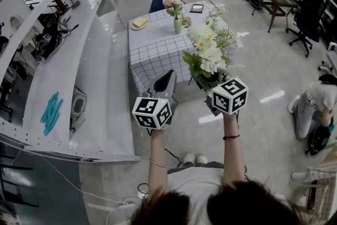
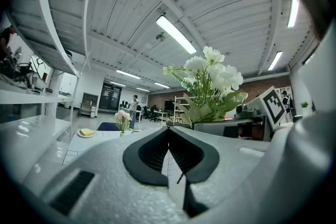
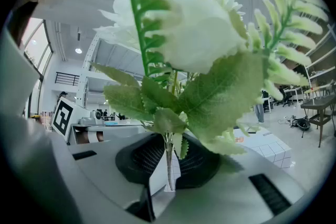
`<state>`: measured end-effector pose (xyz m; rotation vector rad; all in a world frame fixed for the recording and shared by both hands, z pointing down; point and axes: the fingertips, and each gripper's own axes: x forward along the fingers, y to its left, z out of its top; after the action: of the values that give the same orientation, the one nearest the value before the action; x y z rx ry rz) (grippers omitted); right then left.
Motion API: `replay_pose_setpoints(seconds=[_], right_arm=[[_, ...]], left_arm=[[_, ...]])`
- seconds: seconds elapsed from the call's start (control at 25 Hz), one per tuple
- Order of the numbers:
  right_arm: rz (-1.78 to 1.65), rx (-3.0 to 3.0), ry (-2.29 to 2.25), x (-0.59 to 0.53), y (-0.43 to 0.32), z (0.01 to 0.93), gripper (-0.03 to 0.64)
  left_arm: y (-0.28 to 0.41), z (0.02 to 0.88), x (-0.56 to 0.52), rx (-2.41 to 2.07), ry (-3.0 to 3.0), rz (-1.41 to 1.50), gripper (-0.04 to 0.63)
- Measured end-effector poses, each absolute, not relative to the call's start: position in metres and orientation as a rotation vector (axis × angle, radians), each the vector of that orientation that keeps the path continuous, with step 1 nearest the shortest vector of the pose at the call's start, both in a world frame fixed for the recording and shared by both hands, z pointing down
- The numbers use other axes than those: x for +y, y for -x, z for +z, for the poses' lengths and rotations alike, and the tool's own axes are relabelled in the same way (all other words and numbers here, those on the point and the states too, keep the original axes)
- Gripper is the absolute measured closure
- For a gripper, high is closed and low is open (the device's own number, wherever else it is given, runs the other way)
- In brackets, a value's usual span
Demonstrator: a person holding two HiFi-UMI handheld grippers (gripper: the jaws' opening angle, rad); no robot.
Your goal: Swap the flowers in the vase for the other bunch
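White blooms and green leaves fill my right gripper view. I have the white bunch [image 1: 208,52] in my right gripper [image 1: 209,83], its fingers [image 3: 144,157] pinching the thin stem [image 3: 168,165] low down, flowers standing upright above them. My left gripper [image 1: 169,76] is level beside it, fingers [image 2: 149,155] pressed together with nothing between them.

Up ahead and well apart from me is the desk [image 1: 152,52] with its checked cloth. The vase [image 1: 178,25] stands on it with the pink flowers [image 1: 171,2] in it, and a plate [image 1: 140,23] sits just to its left.

So by my reckoning the replacement bunch is picked up and that's all that's done. Left to do: reach the desk, lift the pink flowers out, probably with the free left gripper, then slide the white stems into the vase.
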<state>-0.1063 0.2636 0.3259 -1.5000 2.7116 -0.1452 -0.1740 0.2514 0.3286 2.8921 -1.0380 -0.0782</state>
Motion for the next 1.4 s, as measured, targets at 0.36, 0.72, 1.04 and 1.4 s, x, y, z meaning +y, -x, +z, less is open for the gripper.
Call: replay_pose_setpoints(seconds=[0.36, 0.72, 1.04, 1.4], right_arm=[[-0.141, 2.713, 1.497, 0.262, 0.102, 0.326, 0.563], [-0.134, 2.727, 1.505, 0.264, 0.092, 0.327, 0.563], [-0.180, 2.741, 1.520, 0.263, 0.077, 0.338, 0.563], [-0.302, 2.784, 1.528, 0.234, 0.063, 0.360, 0.563]], left_arm=[[0.170, 0.329, 0.249, -1.038, -2.896, -0.072, 0.584], [0.156, 0.336, 0.252, -1.028, -2.885, -0.052, 0.583], [0.141, 0.346, 0.257, -1.040, -2.865, -0.024, 0.584], [0.131, 0.358, 0.231, -1.063, -2.822, -0.007, 0.584]])
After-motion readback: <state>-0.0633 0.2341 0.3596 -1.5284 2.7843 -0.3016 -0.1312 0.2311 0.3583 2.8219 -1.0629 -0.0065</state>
